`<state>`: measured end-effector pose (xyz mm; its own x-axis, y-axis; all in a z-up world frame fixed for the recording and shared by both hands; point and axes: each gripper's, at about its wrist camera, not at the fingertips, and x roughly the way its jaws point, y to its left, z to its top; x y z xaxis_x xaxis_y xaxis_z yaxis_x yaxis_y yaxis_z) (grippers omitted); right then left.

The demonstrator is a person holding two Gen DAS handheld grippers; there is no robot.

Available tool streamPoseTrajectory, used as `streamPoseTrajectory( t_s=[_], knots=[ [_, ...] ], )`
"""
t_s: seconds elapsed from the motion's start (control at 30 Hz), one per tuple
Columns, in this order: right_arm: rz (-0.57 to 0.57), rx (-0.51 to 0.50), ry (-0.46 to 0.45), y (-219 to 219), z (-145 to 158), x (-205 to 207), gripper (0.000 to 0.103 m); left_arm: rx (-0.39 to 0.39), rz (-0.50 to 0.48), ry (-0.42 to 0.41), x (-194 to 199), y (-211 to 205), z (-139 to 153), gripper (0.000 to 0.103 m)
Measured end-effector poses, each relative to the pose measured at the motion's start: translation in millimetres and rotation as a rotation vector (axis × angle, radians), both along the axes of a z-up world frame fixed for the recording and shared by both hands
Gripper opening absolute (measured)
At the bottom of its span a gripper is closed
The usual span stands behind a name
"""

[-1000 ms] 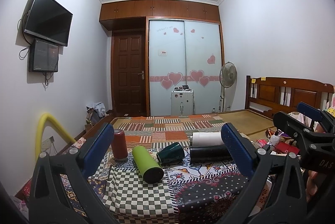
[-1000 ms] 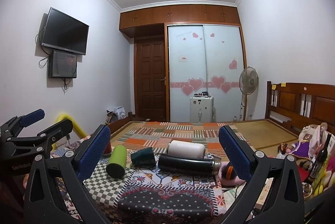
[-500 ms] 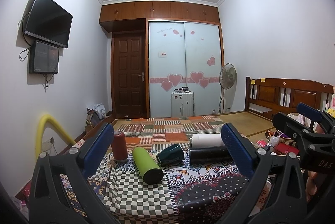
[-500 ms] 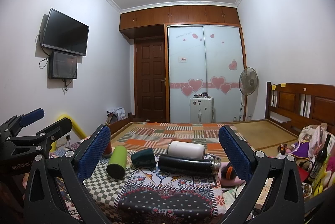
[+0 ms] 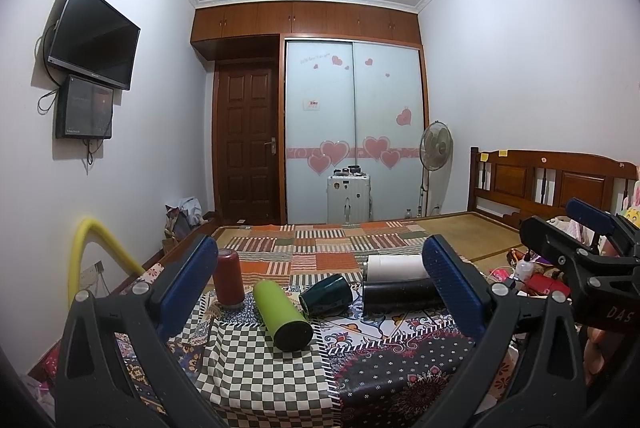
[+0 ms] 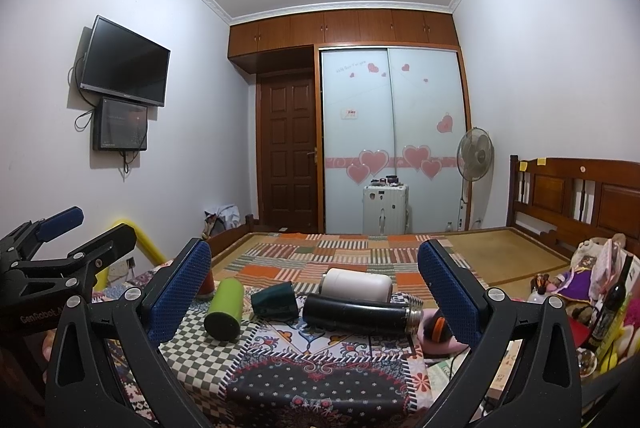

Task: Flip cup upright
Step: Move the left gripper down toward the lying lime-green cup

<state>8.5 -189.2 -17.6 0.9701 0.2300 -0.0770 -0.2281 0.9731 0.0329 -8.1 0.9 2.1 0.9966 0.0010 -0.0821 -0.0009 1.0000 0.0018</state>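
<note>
**Both grippers held back, cup not yet touched**

Almost nothing is seen to have changed over the last second: the framing in both wrist views matches the earlier pictures, so no approach is judged to have begun. The left gripper and the right gripper are both spread wide, with nothing between their blue pads, and are kept well short of the table.

The dark green cup is found lying on its side near the middle of the patterned cloth, between the lime-green bottle and the black flask, with a white flask just behind. A red tumbler stands upright at the left.

In the left view the cup's mouth is shown, turned toward the green bottle. In the right view only its outer wall is seen; there, the black flask's steel neck and the red tumbler's partial hiding behind the left pad are revealed.
</note>
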Motion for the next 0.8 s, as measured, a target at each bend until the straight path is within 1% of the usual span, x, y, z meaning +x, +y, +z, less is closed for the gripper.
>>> streamPoseTrajectory(
  t_s=[0.2,0.3,0.37,0.5,0.53,0.67,0.7,0.8],
  knots=[
    [0.0,-0.002,0.005,0,1,1,0.103,0.0,-0.003,0.012,5,0,-4,0.103],
    [-0.002,-0.001,0.015,0,-2,6,0.103,0.005,0.003,0.029,12,0,-9,0.103],
    [-0.004,0.0,0.029,0,-6,12,0.103,0.005,0.007,0.056,24,4,-15,0.103],
    [-0.011,-0.013,0.068,0,-18,26,0.103,0.012,-0.001,0.152,57,13,-32,0.103],
    [-0.013,-0.015,0.081,0,-22,31,0.103,0.021,0.007,0.198,72,17,-40,0.103],
    [-0.025,-0.019,0.134,-4,-39,52,0.103,0.038,0.025,0.327,119,30,-64,0.103],
    [-0.03,-0.019,0.151,-6,-43,58,0.103,0.036,0.03,0.378,138,35,-72,0.103],
    [-0.041,-0.019,0.184,-10,-54,74,0.103,0.005,0.019,0.484,175,50,-87,0.103]
  ],
)
